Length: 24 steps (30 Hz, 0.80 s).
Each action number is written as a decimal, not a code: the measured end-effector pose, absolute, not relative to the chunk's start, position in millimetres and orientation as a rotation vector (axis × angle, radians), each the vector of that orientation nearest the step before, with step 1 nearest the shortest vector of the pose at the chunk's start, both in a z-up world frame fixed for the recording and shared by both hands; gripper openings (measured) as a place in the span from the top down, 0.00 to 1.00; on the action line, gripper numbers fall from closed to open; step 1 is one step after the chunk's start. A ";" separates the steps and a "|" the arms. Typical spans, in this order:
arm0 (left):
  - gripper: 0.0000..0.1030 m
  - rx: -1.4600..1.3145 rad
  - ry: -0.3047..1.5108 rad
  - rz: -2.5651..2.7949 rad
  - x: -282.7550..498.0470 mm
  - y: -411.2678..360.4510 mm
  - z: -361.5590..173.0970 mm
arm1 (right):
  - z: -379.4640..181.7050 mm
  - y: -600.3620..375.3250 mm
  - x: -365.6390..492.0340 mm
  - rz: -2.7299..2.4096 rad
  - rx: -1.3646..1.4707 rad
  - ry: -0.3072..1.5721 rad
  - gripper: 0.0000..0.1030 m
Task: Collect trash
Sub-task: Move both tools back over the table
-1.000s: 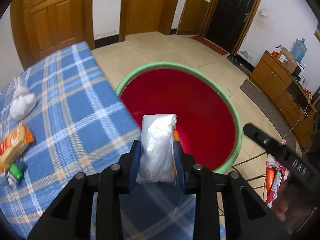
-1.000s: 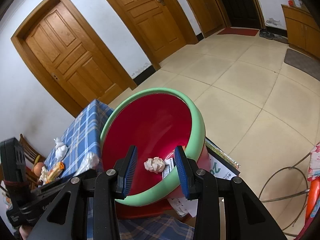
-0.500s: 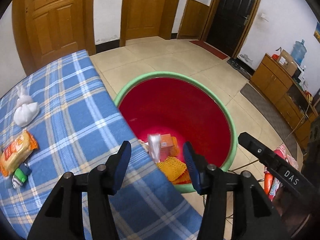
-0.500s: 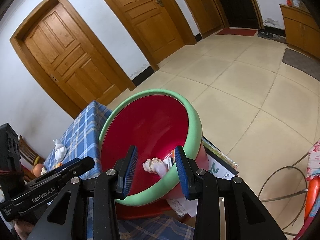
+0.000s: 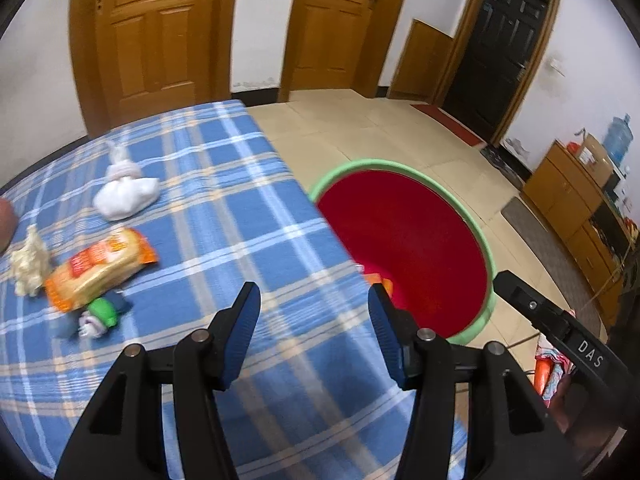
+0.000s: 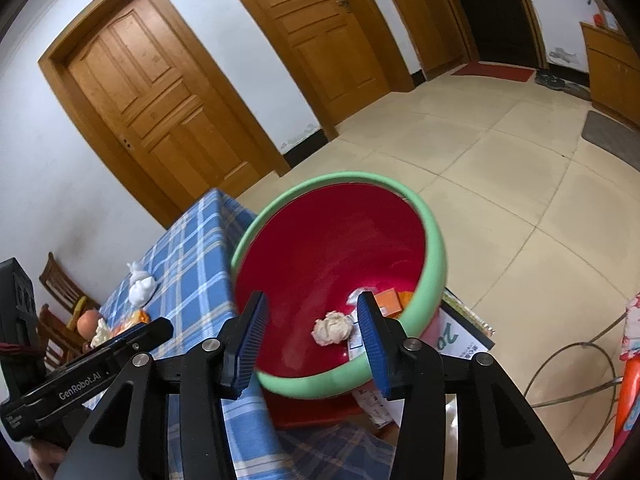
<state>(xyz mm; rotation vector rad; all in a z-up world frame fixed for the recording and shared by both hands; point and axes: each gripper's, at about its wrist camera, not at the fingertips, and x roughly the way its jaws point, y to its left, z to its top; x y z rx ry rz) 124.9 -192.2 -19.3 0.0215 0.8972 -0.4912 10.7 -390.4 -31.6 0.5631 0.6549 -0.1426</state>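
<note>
The red basin with a green rim [image 5: 464, 204] [image 6: 432, 240] stands off the table's right edge. It holds a crumpled paper ball [image 6: 333, 327], an orange box [image 6: 389, 301] and other scraps. My left gripper [image 5: 313, 300] is open and empty above the blue plaid tablecloth [image 5: 224, 208]. On the cloth lie a white tied bag [image 5: 125, 196], an orange snack packet [image 5: 101, 267], a green-and-white wrapper [image 5: 101, 315] and a cream crumpled wad [image 5: 29, 265]. My right gripper [image 6: 311, 312] is open and empty just in front of the basin.
Wooden doors [image 5: 156, 36] line the far wall. A wooden cabinet [image 5: 576, 196] with a water jug stands at the right. Papers [image 6: 464, 332] lie under the basin. A chair and an orange fruit [image 6: 88, 320] are at the table's far left. Tiled floor [image 6: 520, 168] lies beyond.
My left gripper opened and dropped the clear plastic bag into the basin. It then swung left, back over the table. The right gripper stayed open near the basin.
</note>
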 end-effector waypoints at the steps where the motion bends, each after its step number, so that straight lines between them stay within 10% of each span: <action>1: 0.46 0.013 0.895 -0.481 125.5 -186.0 -18.4 | -30.8 -387.9 11.7 -0.138 0.560 0.656 0.53; 24: 0.45 -0.081 0.843 -0.186 156.6 -39.6 -8.6 | -24.4 -308.0 44.4 -0.044 0.450 0.726 0.36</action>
